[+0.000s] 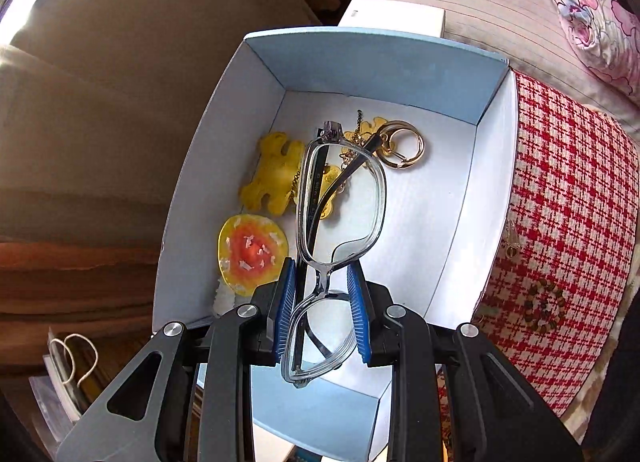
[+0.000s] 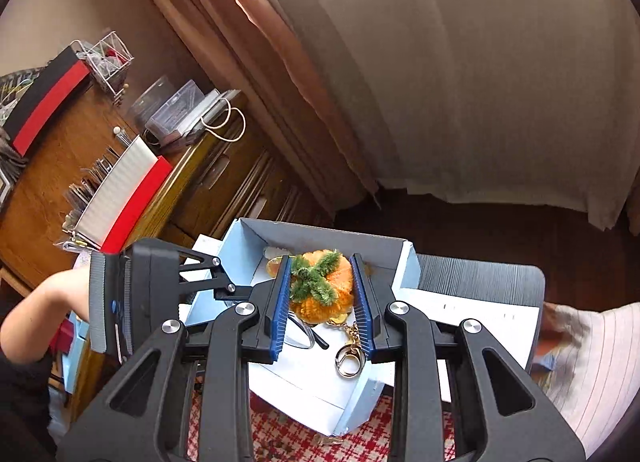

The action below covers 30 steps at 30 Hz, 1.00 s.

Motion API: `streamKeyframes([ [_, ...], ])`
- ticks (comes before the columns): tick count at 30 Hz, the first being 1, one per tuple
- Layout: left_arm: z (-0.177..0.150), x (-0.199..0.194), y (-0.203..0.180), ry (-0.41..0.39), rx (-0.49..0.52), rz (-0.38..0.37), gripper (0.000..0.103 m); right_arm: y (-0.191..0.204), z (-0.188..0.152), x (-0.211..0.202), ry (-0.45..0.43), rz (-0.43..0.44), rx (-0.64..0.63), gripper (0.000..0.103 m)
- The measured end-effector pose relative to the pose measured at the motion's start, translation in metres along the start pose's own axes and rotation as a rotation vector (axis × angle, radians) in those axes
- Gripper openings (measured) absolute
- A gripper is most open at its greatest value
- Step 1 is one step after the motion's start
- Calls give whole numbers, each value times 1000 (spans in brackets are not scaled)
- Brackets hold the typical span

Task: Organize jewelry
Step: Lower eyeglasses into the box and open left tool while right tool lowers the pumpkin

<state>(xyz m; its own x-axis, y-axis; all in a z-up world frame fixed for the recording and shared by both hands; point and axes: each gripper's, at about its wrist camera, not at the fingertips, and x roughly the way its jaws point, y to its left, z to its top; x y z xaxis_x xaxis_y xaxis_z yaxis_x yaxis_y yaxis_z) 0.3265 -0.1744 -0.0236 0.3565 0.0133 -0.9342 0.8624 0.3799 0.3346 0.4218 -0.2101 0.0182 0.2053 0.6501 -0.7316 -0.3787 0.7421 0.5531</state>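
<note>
Left tool pinches glasses over the box; right tool grips a fuzzy orange charm.

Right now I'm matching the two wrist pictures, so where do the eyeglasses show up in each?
Left wrist view: the eyeglasses stand at centre, clamped between the left gripper fingers above the blue box.
Right wrist view: only a lens edge and temple tip show, low centre, under the orange pompom.
Shared landmark: the gold key ring in the box.
</note>
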Motion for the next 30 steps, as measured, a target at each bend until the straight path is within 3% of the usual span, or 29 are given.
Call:
streamKeyframes([
  [11,-20,-6,-1,-43,-17,13,27,-1,14,66,246,-71,113,29],
  [19,-27,-10,1,-61,-3,6,27,-2,7,93,335,-105,154,29],
  [30,-20,-16,-13,-67,37,36,27,-4,14,99,347,-134,182,29],
])
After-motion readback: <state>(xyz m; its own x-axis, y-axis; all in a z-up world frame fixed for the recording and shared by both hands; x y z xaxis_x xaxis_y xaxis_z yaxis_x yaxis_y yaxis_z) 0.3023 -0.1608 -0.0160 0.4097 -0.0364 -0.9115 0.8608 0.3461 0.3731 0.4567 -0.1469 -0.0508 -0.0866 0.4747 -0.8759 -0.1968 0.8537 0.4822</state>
